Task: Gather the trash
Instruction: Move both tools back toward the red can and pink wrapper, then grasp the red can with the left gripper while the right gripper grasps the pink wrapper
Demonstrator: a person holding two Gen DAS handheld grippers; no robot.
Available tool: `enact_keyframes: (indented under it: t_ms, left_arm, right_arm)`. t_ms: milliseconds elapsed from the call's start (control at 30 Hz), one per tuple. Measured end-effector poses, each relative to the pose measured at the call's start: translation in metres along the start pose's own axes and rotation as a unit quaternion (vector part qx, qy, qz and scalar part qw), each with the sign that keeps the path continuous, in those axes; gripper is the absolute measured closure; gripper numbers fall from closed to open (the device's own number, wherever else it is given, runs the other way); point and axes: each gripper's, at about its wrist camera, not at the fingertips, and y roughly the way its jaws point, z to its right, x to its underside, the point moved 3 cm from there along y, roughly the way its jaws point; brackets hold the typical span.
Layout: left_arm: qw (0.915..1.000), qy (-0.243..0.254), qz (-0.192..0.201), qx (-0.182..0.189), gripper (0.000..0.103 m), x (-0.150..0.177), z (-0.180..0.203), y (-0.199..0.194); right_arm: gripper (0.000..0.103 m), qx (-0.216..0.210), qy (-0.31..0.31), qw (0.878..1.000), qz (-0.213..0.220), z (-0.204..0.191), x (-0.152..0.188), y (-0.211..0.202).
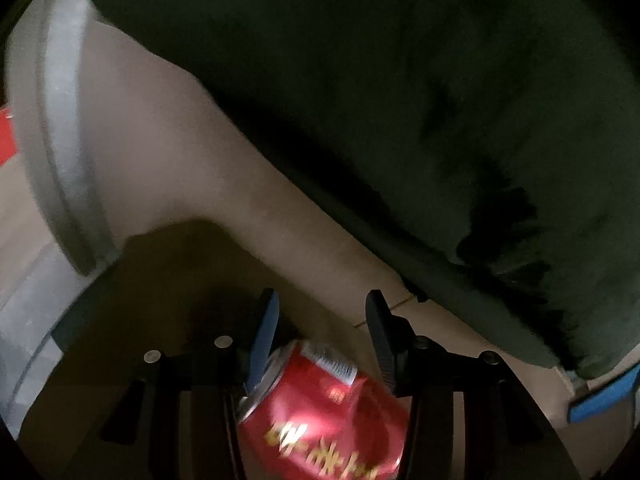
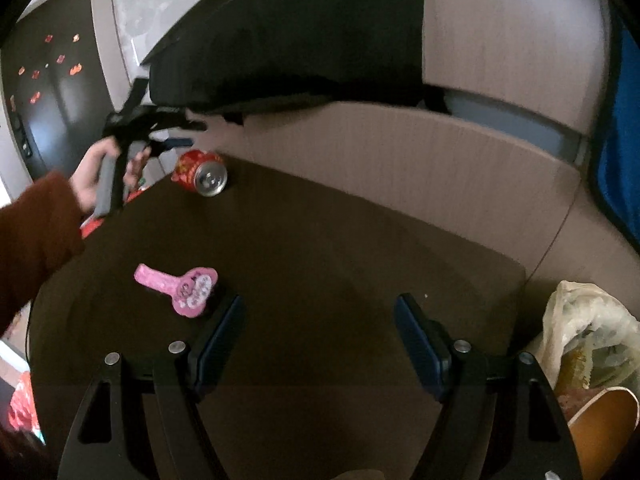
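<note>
A red drink can (image 1: 320,408) lies on its side on the dark brown table (image 2: 340,240). It is seen low between the fingers of my left gripper (image 1: 323,300), with a gap on its right side. In the right wrist view the same can (image 2: 200,172) rests near the table's far edge. My left gripper (image 2: 188,134) hovers just above it, open, held by a hand in a rust-red sleeve. My right gripper (image 2: 319,302) stands open over the table's near part with nothing between its fingers. A pink wrapper-like object (image 2: 180,288) lies to its left.
A large dark fabric object (image 2: 280,40) hangs past the table's far edge over the beige floor. A pale plastic bag (image 2: 592,340) with trash inside and a brown paper cup (image 2: 600,420) sit at the right. Something blue (image 2: 624,120) stands far right.
</note>
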Motion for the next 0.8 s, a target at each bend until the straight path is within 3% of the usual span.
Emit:
enact_keyframes:
  t_ms: [167,367,467,600,800]
  left_arm:
    - [0.9945,0.050,-0.089,0.021,0.057,0.018,0.009,0.024]
    - [0.9803,0.101,-0.151,0.078,0.057,0.080,0.014,-0.015]
    - [0.9714,0.138,-0.164,0.102,0.056,0.114,0.020,-0.041]
    - [0.9527,0.195,-0.191,0.134,0.056,0.168,0.034,-0.075]
    - [0.9526,0.176,-0.190,0.160,0.056,0.207,0.031,-0.115]
  right_arm:
    - [0.028,-0.009,0.010,1.000,-0.019,0.011,0.005,0.015]
    - [0.028,-0.012,0.013,0.999,-0.027,0.011,0.009,0.018]
    - [0.028,-0.020,0.015,0.999,-0.027,0.008,0.010,0.015]
    - [0.028,-0.024,0.017,0.999,-0.020,0.002,0.010,0.006]
    - [0.028,-0.009,-0.003,1.000,-0.001,-0.007,0.014,-0.023]
